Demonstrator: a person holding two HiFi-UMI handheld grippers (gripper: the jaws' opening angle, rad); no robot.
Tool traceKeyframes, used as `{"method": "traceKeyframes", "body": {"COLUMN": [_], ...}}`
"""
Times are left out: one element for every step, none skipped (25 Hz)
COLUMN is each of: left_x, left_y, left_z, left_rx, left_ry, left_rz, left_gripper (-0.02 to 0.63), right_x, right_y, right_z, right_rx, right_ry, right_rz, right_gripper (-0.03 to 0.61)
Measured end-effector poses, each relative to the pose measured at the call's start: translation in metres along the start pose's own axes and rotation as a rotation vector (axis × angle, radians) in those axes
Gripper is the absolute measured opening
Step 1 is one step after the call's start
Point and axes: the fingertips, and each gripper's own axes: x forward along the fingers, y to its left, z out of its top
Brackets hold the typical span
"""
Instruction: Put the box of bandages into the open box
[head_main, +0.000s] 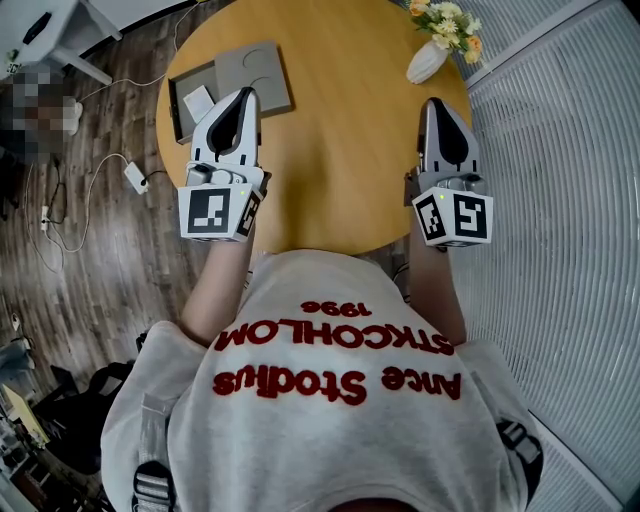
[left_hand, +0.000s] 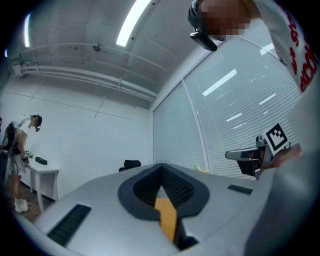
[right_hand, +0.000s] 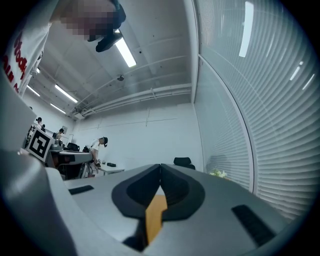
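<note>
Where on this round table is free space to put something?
The middle of the table is bare, between the left gripper and right gripper. The grey open box fills the far left; the flower vase stands far right.

Two grippers hovering mid-frame: left gripper (head_main: 243, 97), right gripper (head_main: 434, 104). One round table (head_main: 340, 150) filling upper centre. One open box (head_main: 262, 78), one small white box (head_main: 198, 100) sitting upper left. One vase (head_main: 427, 62) holding flowers (head_main: 447, 20), upper right.

Bench (head_main: 340, 150) centre bare — wide lane straight ahead. Obstacles: open box (head_main: 265, 80) far left, vase (head_main: 428, 62) far right by the edge.
</note>
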Motion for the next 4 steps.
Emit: {"method": "traceKeyframes", "body": {"left_x": [0.0, 0.0001, 0.0002, 0.0003], "left_y": [-0.0008, -0.0016, -0.0024, -0.0031], "left_z": [-0.002, -0.0039, -0.0058, -0.0077], "left_rx": [0.002, 0.003, 0.005, 0.006], "left_ry": [0.0, 0.0, 0.001, 0.001], "left_rz": [-0.001, -0.003, -0.005, -0.006], "left_gripper": [0.006, 0.006, 0.006, 0.006], "right_x": [-0.0004, -0.001, -0.0016, -0.0022], "right_y": [0.0003, 0.0003, 0.0002, -0.0001], "right_z": [-0.0018, -0.0036, -0.0055, -0.0074], "right_rx": [0.002, 0.004, 0.006, 0.009], "right_ry": [-0.004, -0.007, -0.01, -0.013], "right_rz": [0.003, 0.004, 0.005, 0.005], "right_gripper": [0.006, 0.006, 0.006, 0.006]}}
